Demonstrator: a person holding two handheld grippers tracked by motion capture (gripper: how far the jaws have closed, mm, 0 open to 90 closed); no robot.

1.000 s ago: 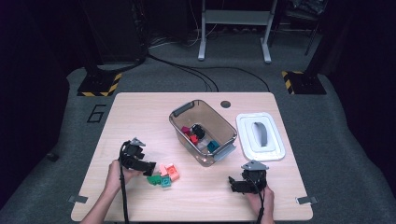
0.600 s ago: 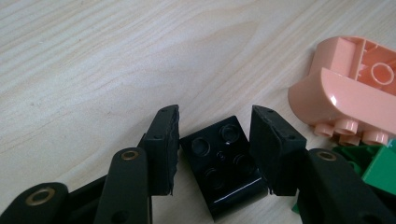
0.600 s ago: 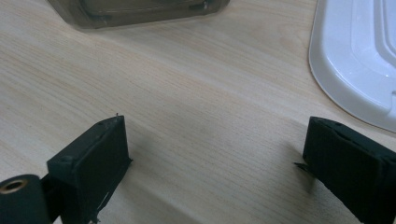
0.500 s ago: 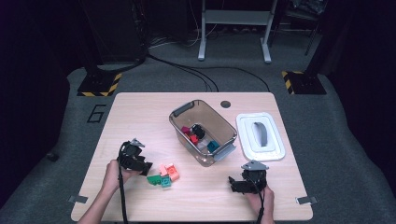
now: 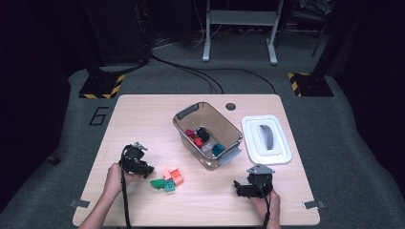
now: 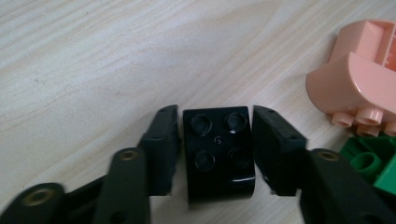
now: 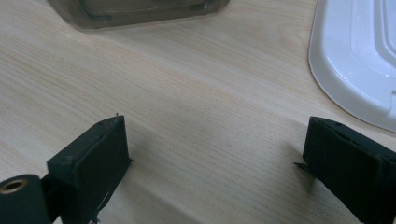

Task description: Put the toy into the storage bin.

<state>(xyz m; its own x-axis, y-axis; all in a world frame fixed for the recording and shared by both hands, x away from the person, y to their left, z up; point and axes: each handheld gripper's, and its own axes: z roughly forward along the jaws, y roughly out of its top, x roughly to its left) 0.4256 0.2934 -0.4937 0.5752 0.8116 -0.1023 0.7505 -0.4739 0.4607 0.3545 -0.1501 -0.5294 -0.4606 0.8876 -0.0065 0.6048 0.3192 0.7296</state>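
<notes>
Just beside the left tool's (image 6: 215, 140) black brick (image 6: 218, 154) lie pink brick (image 6: 355, 88), green bricks (image 6: 373, 165).

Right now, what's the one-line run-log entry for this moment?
left gripper: shut on black brick | right gripper: open, above bare table | loose bricks beside left | bin open, lid aside

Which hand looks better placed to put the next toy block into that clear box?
The left gripper. Its jaws already sit on either side of a black block. The right gripper is open over bare table, holding nothing, though it sits nearer the clear box.
</notes>
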